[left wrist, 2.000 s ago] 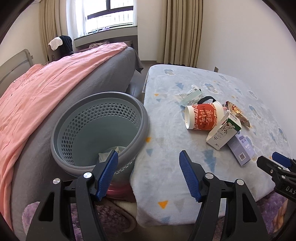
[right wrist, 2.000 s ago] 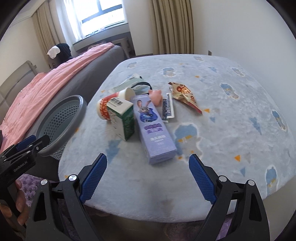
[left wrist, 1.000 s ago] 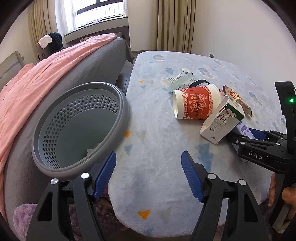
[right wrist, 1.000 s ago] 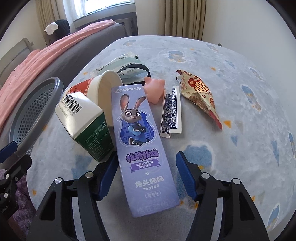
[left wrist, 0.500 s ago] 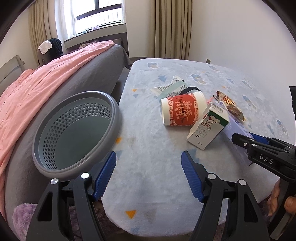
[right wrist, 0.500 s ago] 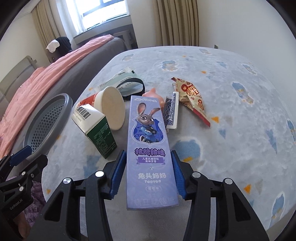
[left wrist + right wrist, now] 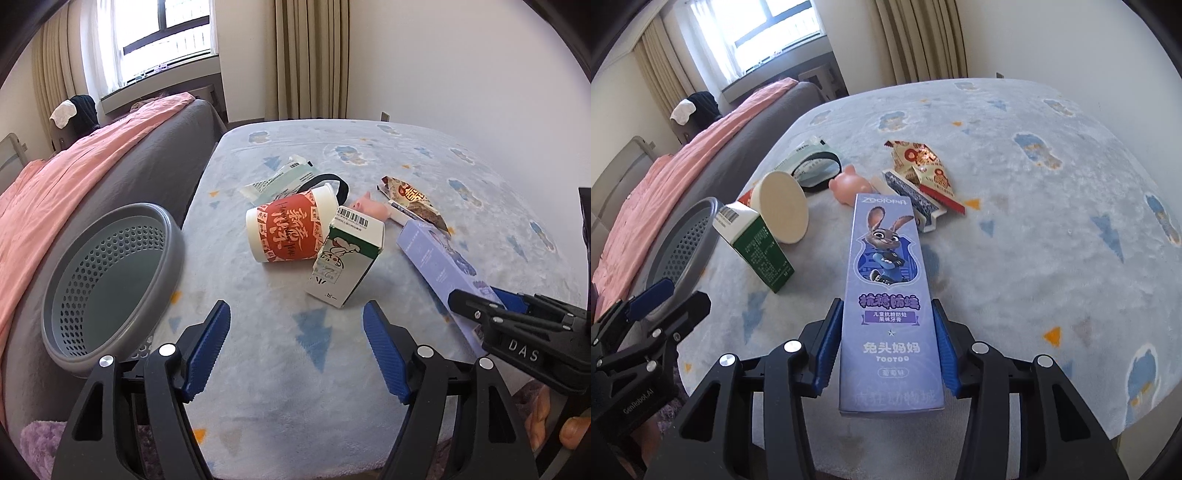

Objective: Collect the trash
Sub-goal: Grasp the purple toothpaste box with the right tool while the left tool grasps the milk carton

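- Right wrist view: I'm clamping the right gripper (image 7: 886, 343) on the purple toothpaste box (image 7: 888, 280), near the grey perforated basket (image 7: 110, 280).
- I'm idling the left gripper (image 7: 297, 347), jaws wide, empty.
- I'm planning a level carry, releasing over the basket.

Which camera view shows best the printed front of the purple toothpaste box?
The right wrist view: the purple toothpaste box faces the camera, clamped between the right gripper fingers. The left wrist view shows only its side and plain edge, partly hidden by that gripper.
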Demonstrator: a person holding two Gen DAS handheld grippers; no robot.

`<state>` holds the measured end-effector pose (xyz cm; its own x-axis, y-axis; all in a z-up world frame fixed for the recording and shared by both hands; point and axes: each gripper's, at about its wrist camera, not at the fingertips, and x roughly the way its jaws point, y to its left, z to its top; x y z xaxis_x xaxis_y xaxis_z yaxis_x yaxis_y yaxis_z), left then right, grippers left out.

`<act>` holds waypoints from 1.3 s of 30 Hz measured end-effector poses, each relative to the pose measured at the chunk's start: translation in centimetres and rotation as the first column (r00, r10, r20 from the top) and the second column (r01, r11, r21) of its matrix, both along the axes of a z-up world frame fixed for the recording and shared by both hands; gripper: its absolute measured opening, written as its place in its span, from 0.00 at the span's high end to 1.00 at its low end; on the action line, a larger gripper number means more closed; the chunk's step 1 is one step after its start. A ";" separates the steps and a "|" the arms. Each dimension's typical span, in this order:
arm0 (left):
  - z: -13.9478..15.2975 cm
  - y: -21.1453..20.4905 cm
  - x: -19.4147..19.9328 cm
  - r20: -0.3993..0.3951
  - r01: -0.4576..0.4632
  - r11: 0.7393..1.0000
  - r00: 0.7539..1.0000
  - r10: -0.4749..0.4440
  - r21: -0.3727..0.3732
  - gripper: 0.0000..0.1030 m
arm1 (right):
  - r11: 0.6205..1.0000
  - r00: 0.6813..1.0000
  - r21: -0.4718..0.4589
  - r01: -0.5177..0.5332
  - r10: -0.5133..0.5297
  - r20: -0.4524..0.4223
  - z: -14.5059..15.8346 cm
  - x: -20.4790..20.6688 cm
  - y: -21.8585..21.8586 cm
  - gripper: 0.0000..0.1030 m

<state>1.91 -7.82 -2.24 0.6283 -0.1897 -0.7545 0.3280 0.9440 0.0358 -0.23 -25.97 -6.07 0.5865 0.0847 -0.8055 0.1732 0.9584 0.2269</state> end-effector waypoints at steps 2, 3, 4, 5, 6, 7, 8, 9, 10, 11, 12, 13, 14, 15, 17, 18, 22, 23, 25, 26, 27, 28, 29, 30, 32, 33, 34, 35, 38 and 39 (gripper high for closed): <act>-0.1 -0.2 0.1 -0.002 0.001 1.000 1.000 -0.001 0.000 0.31 | 1.000 1.000 -0.002 -0.004 0.004 -0.020 -0.6 -0.1 -0.1 0.56; -0.1 -0.3 0.1 -0.003 0.001 1.000 1.000 -0.001 0.000 0.31 | 1.000 1.000 -0.002 -0.006 0.005 -0.030 -0.9 -0.1 -0.2 0.56; -0.2 -0.4 0.2 -0.005 0.000 1.000 1.000 0.000 0.000 0.31 | 1.000 0.999 -0.003 -0.007 0.007 -0.038 -1.2 -0.1 -0.2 0.56; -0.2 -0.3 0.2 -0.007 -0.001 1.000 1.000 0.001 -0.001 0.31 | 1.000 0.999 -0.005 -0.010 0.010 -0.041 -1.3 -0.1 -0.2 0.56; -0.3 -0.3 0.2 -0.009 -0.003 1.000 1.000 0.003 -0.002 0.31 | 1.000 0.999 -0.011 -0.014 0.014 -0.040 -1.3 -0.1 -0.1 0.56; -0.3 -0.2 0.3 -0.010 -0.004 1.000 1.000 0.004 -0.004 0.31 | 1.000 0.999 -0.019 -0.018 0.017 -0.040 -1.3 -0.1 0.0 0.56; -0.3 -0.2 0.3 -0.011 -0.006 1.000 1.000 0.006 -0.006 0.31 | 0.999 0.999 -0.026 -0.020 0.019 -0.041 -1.3 -0.1 0.0 0.55; -0.3 -0.1 0.3 -0.011 -0.009 1.000 1.000 0.009 -0.009 0.31 | 0.999 0.999 -0.028 -0.020 0.019 -0.041 -1.4 0.0 0.0 0.55; -0.3 0.1 0.3 -0.010 -0.010 1.000 1.000 0.010 -0.012 0.31 | 1.000 0.999 -0.021 -0.019 0.018 -0.039 -1.4 0.1 0.0 0.50; -0.2 0.2 0.4 -0.009 -0.012 1.000 1.000 0.012 -0.015 0.31 | 1.000 0.999 -0.012 -0.018 0.017 -0.032 -1.3 0.1 0.0 0.47; -0.2 0.3 0.4 -0.008 -0.015 1.000 1.000 0.015 -0.017 0.31 | 1.000 1.000 -0.007 -0.014 0.014 -0.025 -1.2 0.3 -0.1 0.47; -0.2 0.4 0.5 -0.008 -0.016 1.000 1.000 0.016 -0.018 0.31 | 1.000 1.000 -0.011 -0.011 0.011 -0.021 -1.1 0.5 0.0 0.46; -0.2 0.5 0.5 -0.009 -0.019 1.000 1.000 0.019 -0.020 0.31 | 1.000 1.000 -0.021 -0.008 0.007 -0.020 -1.1 0.8 0.1 0.46; -0.3 0.6 0.6 -0.009 -0.021 1.000 1.000 0.020 -0.022 0.31 | 0.999 1.000 -0.037 -0.003 0.002 -0.020 -1.0 1.2 0.1 0.46; -0.3 0.7 0.6 -0.010 -0.024 0.999 1.000 0.024 -0.024 0.31 | 0.997 1.000 -0.079 0.006 -0.008 -0.019 -1.1 1.8 0.4 0.46; -0.3 0.7 0.7 -0.012 -0.025 0.999 1.000 0.024 -0.025 0.31 | 0.995 1.000 -0.100 0.006 -0.009 -0.023 -1.2 2.1 0.6 0.47; -0.5 0.7 0.7 -0.016 -0.023 0.999 1.000 0.023 -0.029 0.31 | 0.992 1.000 -0.125 -0.004 0.001 -0.023 -1.5 2.3 1.1 0.57; -0.5 0.7 0.6 -0.017 -0.021 0.999 1.000 0.020 -0.030 0.31 | 0.993 1.000 -0.119 -0.005 0.003 -0.018 -1.4 2.2 1.1 0.57; -0.6 0.7 0.6 -0.019 -0.007 0.999 1.000 0.006 -0.045 0.31 | 0.995 1.000 -0.098 0.001 -0.002 -0.006 -1.1 1.8 0.9 0.57; -0.6 0.6 0.5 -0.018 0.004 0.998 1.000 -0.005 -0.060 0.31 | 0.996 1.000 -0.085 0.006 -0.006 0.000 -1.0 1.6 0.7 0.57; -0.7 0.5 0.4 -0.016 0.013 0.998 1.000 -0.014 -0.068 0.31 | 0.997 1.000 -0.071 0.013 -0.013 0.006 -0.8 1.4 0.4 0.57; -0.7 0.3 0.3 -0.010 0.021 0.998 1.000 -0.022 -0.067 0.31 | 0.998 1.000 -0.061 0.022 -0.021 0.012 -0.6 1.1 0.1 0.57; -0.9 0.0 0.2 -0.006 0.028 0.998 1.000 -0.028 -0.060 0.31 | 0.998 0.999 -0.052 0.030 -0.029 0.019 -0.4 0.9 -0.2 0.57; -1.0 -0.3 0.2 -0.003 0.033 0.998 0.999 -0.033 -0.055 0.31 | 0.998 0.999 -0.041 0.040 -0.039 0.028 -0.1 0.5 -0.6 0.57; -1.3 -0.8 0.5 -0.003 0.041 0.998 0.999 -0.041 -0.046 0.31 | 0.998 0.997 -0.023 0.058 -0.057 0.044 0.3 -0.1 -1.3 0.57; -1.5 -1.1 0.7 -0.004 0.044 0.998 0.999 -0.044 -0.041 0.31 | 0.997 0.996 -0.014 0.071 -0.070 0.051 0.6 -0.4 -1.7 0.57; -1.6 -1.4 0.9 -0.005 0.049 0.998 0.999 -0.049 -0.037 0.31 | 0.997 0.995 -0.002 0.083 -0.083 0.056 0.8 -0.6 -2.2 0.57; -1.8 -1.8 1.1 -0.008 0.056 0.998 0.998 -0.056 -0.038 0.31 | 0.996 0.994 0.009 0.092 -0.092 0.060 1.0 -0.8 -2.5 0.57; -2.3 -2.7 2.0 -0.021 0.070 0.997 0.997 -0.071 -0.041 0.31 | 0.994 0.991 0.027 0.110 -0.111 0.068 1.3 -1.3 -3.3 0.57; -2.4 -3.1 2.3 -0.022 0.073 0.997 0.997 -0.074 -0.038 0.31 | 0.993 0.991 0.031 0.111 -0.113 0.070 1.4 -1.4 -3.5 0.57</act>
<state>4.18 -10.87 -4.69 0.5937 -0.2626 -0.7606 0.3969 0.9178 -0.0071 -1.63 -29.43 -4.69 0.6497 0.0364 -0.7593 0.2616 0.9271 0.2683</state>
